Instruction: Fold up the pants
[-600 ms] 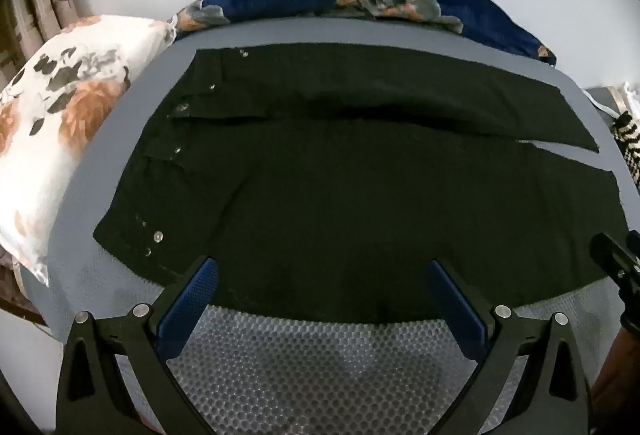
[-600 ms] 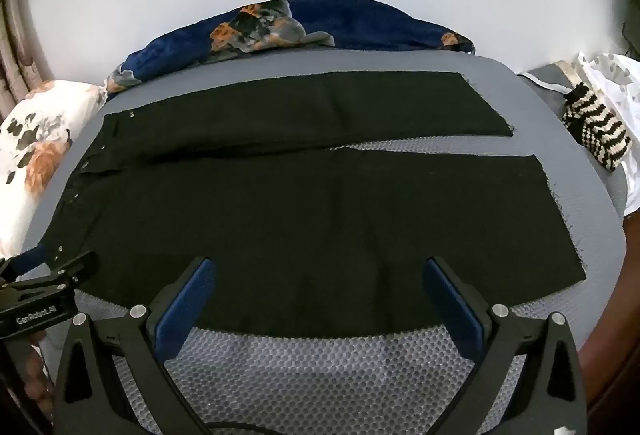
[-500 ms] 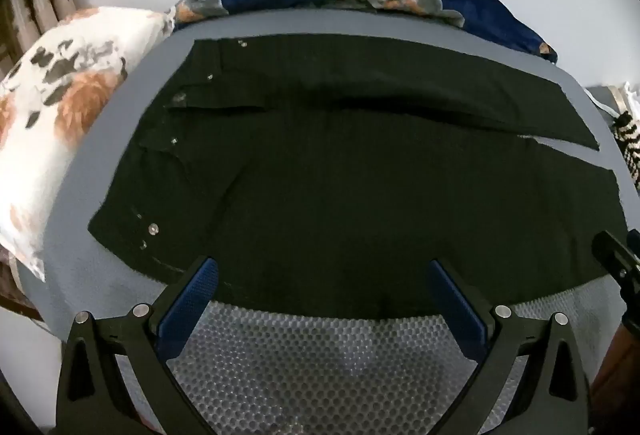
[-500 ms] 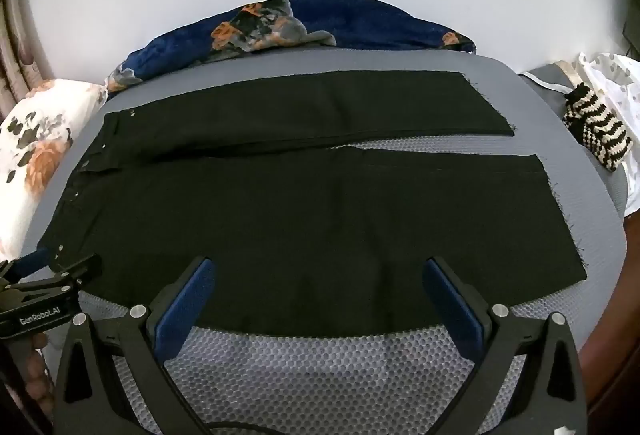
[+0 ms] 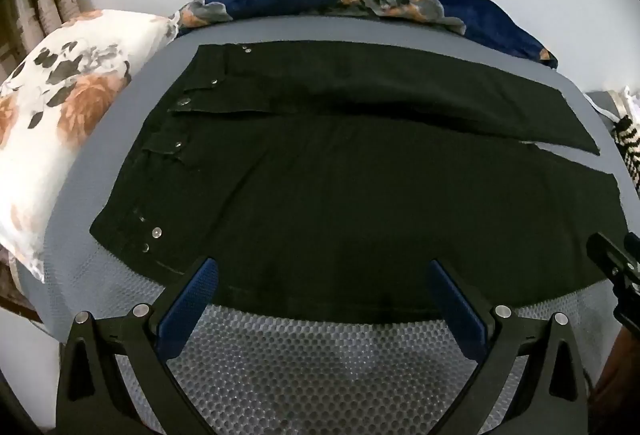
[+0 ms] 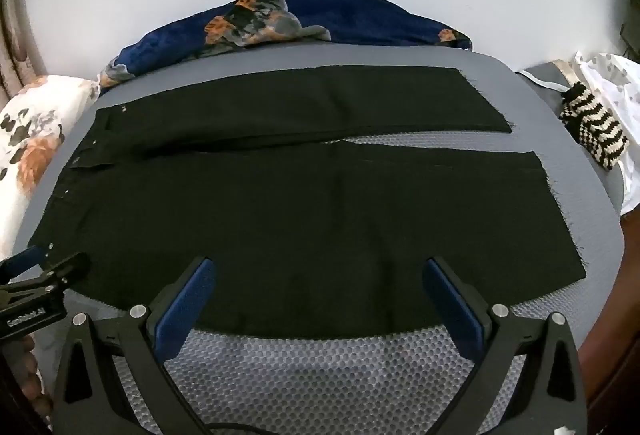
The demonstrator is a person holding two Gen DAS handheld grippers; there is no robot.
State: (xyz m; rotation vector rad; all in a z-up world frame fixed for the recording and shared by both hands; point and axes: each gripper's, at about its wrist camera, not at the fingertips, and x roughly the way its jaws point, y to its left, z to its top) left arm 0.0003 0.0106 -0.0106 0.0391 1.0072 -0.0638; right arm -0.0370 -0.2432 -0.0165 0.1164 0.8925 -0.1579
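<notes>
Black pants (image 5: 340,195) spread flat across a grey mesh-covered bed (image 5: 320,363), waistband toward the left, both legs running out to the right. Far leg (image 6: 320,99) and near leg (image 6: 340,227) side by side, parted by a narrow strip of mesh near the hems. Silver rivets (image 5: 157,232) dotted along the waistband and pocket edges.

Left claw (image 5: 320,287) spread wide, blue pads (image 5: 188,307) poised at the near edge of the pants by the waist end, gripping nothing. Right claw (image 6: 318,285) likewise wide apart, hovering at the near edge of the near leg, empty; contact with the cloth impossible to tell in either view.

Floral white pillow (image 5: 52,123) just beside the waistband on the left. Navy floral blanket (image 6: 288,23) bunched along the far side of the bed against a pale wall. Black-and-cream striped knit item (image 6: 592,131) off the right end, near the hems.
</notes>
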